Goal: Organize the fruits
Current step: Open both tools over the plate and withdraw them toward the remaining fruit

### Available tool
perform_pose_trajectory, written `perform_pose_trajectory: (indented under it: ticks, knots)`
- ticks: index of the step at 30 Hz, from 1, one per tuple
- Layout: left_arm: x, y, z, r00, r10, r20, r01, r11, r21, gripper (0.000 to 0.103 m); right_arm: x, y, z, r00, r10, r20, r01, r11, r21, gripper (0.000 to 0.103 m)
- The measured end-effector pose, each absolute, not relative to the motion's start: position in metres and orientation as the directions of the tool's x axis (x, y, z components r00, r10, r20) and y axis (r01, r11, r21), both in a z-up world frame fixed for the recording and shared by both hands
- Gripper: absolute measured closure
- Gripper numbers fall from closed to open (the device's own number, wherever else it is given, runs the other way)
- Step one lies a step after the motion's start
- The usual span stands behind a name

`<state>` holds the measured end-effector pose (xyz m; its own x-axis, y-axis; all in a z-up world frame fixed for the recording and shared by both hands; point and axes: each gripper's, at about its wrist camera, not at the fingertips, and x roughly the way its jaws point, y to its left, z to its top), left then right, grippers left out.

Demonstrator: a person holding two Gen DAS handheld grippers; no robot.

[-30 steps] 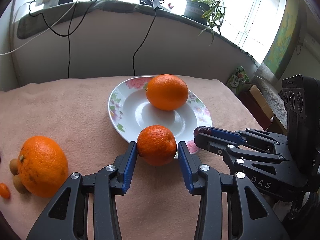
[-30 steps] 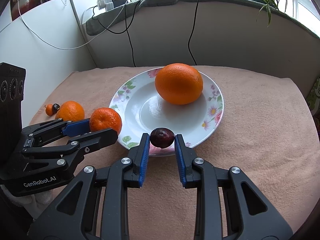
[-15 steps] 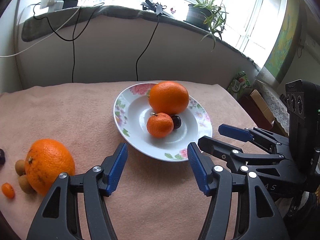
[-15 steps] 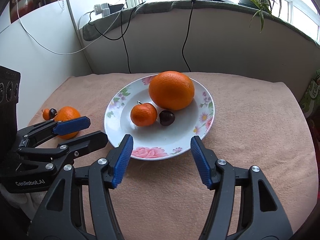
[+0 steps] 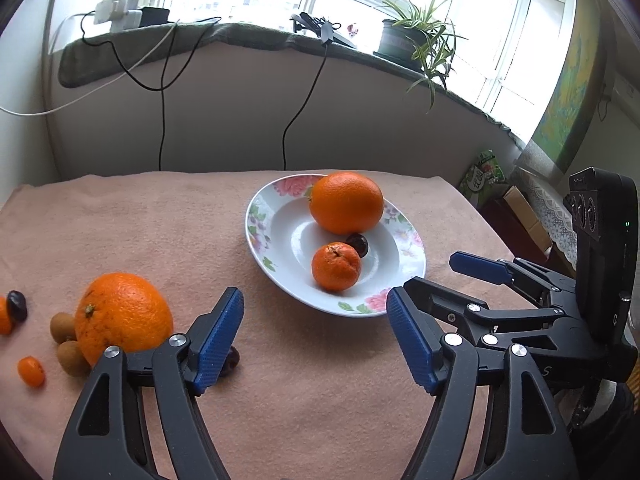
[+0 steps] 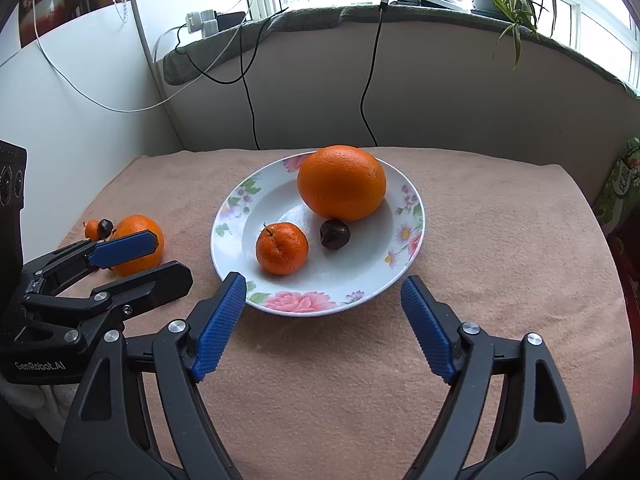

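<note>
Opening wide, both empty: left gripper, right gripper. Ahead of fingers, plate holds three fruits. Loose orange, small fruits beside left fingers, unsorted.

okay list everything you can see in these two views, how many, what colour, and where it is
Plate: one, white with flowers, mid-cloth.
Large oranges: two, orange; one on the plate's far side, one on the cloth to the left.
Mandarin: one, orange, on the plate, nearer side.
Dark fruit: three seen, dark red; one on the plate, one at the far left, one partly hidden by the left gripper's finger.
Brown fruit: two, brown, beside the loose orange.
Kumquats: two, orange, far left; one is cut off by the edge.
Cloth: one, pink, covers the table.
Plant: one, green, on the sill.
Cables: several, black and white, hanging from the sill.
Left gripper: black, blue pads, opening, nothing between.
Right gripper: same, opening, nothing between.
</note>
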<state>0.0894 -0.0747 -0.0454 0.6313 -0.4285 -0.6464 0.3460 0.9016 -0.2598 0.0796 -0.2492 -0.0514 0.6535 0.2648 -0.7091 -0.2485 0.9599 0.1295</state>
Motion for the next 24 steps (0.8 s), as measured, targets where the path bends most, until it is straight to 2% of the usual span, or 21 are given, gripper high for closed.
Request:
perform_pose_trajectory:
  ticks: [5,7,24]
  knots:
    - [0.086,-0.062,-0.044,0.642,-0.407,-0.650,0.316,0.913,-0.260,0.027,0.079,-0.243,-0.050,0.650,0.266,-0.712,-0.258,0.958,0.122,0.020]
    - [0.084,-0.056,-0.045,0.646,-0.394,-0.654,0.299,0.919,-0.258,0.023,0.078,-0.239,-0.049,0.647,0.265,-0.715,-0.262,0.958,0.118,0.020]
    - [0.068,0.012,-0.055,0.682,-0.284,-0.674,0.149,0.956,-0.251,0.023,0.085,-0.209,-0.045,0.614,0.333,-0.715,-0.324,0.933,0.157,0.020]
